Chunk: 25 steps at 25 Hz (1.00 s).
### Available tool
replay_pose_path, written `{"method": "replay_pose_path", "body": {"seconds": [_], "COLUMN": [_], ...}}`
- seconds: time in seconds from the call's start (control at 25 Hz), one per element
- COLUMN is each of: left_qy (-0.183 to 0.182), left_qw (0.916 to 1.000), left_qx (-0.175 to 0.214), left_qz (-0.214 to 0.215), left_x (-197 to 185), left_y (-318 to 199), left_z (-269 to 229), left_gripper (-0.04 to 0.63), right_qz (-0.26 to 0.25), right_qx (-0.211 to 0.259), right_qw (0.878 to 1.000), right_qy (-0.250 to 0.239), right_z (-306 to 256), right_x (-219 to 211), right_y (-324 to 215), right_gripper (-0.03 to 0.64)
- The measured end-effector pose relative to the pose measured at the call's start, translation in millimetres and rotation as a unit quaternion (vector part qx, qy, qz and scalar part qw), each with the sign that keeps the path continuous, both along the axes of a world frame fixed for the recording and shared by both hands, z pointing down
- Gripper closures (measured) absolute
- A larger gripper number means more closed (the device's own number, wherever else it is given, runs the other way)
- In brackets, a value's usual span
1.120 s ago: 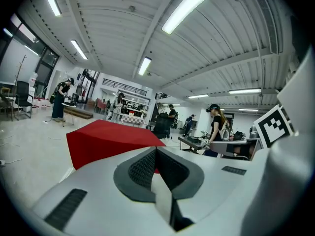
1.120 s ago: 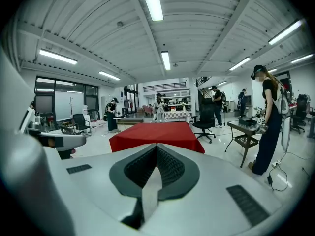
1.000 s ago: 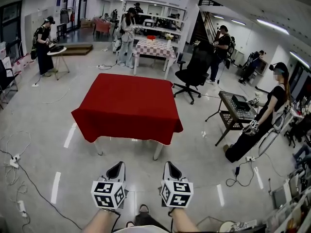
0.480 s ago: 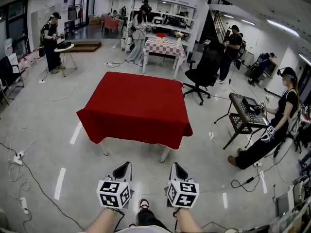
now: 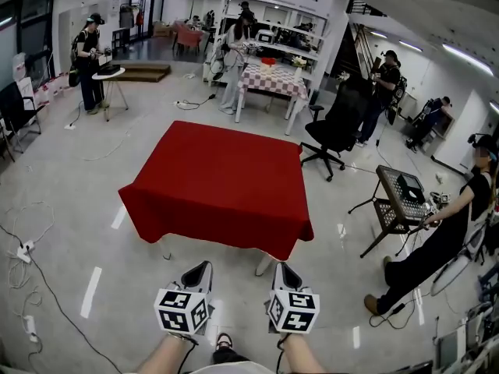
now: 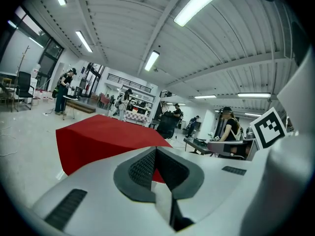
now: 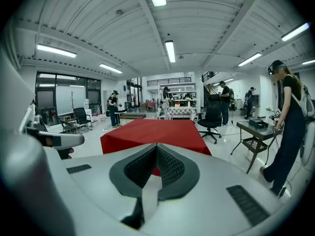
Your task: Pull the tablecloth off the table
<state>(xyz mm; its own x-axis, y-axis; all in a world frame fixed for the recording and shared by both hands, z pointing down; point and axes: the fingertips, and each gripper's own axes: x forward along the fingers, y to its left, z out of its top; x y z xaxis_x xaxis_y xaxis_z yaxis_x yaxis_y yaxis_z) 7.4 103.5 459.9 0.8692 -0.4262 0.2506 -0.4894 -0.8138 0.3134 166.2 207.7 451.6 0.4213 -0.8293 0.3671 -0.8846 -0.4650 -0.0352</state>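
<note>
Both short of tablecloth [image 5: 214, 181], left gripper [image 5: 201, 269], right gripper [image 5: 283, 271]

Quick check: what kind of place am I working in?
Probably a large indoor lab or workshop hall: people work at scattered stations, one draped in a red tablecloth, cables trail across the open floor, and strip lights line the ceiling.

From here I read the tablecloth [image 5: 218, 181] as matt red cloth, smooth on top and softly folded at its hanging corners. The pale floor [image 5: 70, 201] has a slight sheen. The left gripper [image 5: 201, 266] and right gripper [image 5: 282, 268] have smooth, matt plastic shells, and their dark pads [image 6: 141, 168] look ribbed.
</note>
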Motion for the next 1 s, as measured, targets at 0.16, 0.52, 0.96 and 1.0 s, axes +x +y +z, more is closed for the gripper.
{"method": "replay_pose_path", "body": {"seconds": [0.16,0.52,0.96,1.0], "left_qy": [0.002,-0.012,-0.021,-0.024], "left_qw": [1.0,0.9997,0.999,0.9989], "left_qx": [-0.007,-0.013,0.004,0.004], "left_qz": [-0.003,-0.018,-0.039,-0.04], "left_x": [23,64,101,102], "left_y": [-18,-61,-100,-101], "left_z": [4,14,5,6], "left_gripper": [0.578,0.578,0.578,0.578], "right_qz": [-0.005,-0.016,-0.029,-0.029], "right_qx": [-0.007,-0.008,0.011,0.012], "right_qw": [1.0,1.0,0.999,0.999], "right_qy": [0.0,-0.012,-0.026,-0.028], "right_z": [2,9,8,9], "right_x": [25,72,121,124], "right_y": [-20,-67,-105,-107], "right_gripper": [0.592,0.592,0.592,0.592]}}
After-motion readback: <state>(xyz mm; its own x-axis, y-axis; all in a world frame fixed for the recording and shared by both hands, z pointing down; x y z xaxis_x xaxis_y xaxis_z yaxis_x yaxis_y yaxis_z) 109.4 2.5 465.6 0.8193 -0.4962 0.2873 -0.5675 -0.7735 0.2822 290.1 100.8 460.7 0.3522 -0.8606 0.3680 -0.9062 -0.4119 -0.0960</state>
